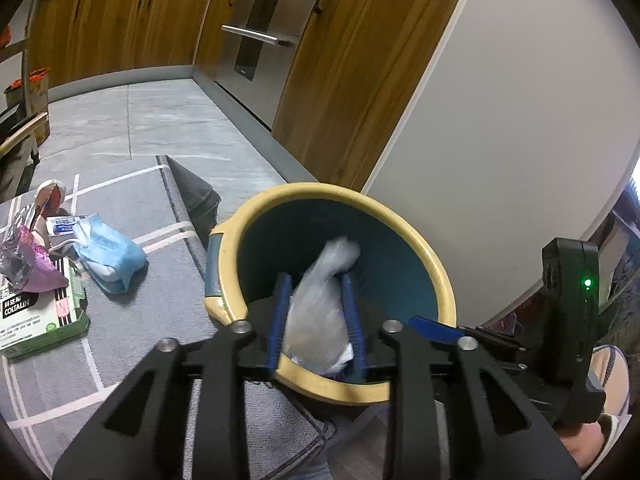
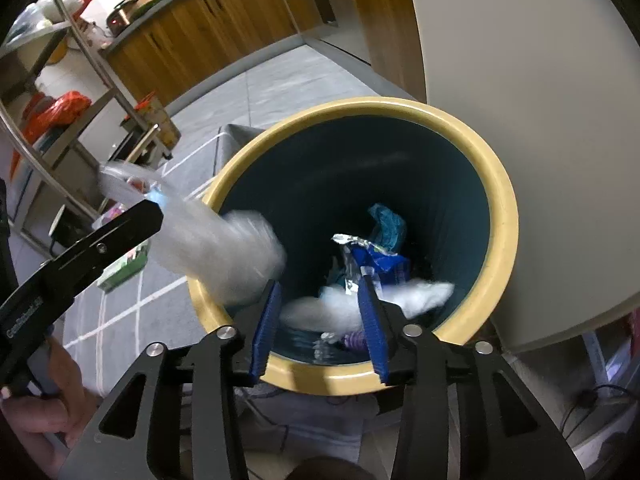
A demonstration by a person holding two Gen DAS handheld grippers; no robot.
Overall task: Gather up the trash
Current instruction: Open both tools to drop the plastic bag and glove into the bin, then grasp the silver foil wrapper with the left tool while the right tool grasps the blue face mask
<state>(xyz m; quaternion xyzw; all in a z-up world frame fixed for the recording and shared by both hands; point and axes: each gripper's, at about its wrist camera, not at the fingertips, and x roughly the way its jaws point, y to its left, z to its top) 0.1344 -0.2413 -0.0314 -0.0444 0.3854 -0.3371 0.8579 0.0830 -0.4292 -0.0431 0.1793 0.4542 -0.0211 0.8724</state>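
A round bin with a yellow rim [image 1: 340,190] [image 2: 500,208] and a dark teal inside stands on the floor right under both grippers. My left gripper [image 1: 315,280] hangs over the near rim with a blurred clear plastic bag [image 1: 320,312] [image 2: 224,256] in the gap between its blue pads, loose and dropping into the bin. My right gripper [image 2: 320,278] is open above the bin's mouth, and a blurred white tissue wad [image 2: 424,292] falls below its fingers. A blue foil wrapper [image 2: 380,256] and a teal packet [image 2: 386,220] lie at the bottom.
On the grey rug left of the bin lie a blue wipes pack [image 1: 110,256], a green and white box [image 1: 40,316] and a purple wrapper [image 1: 28,264]. A white panel [image 1: 500,120] rises just behind the bin. Wooden cabinets and an oven [image 1: 264,28] line the far side.
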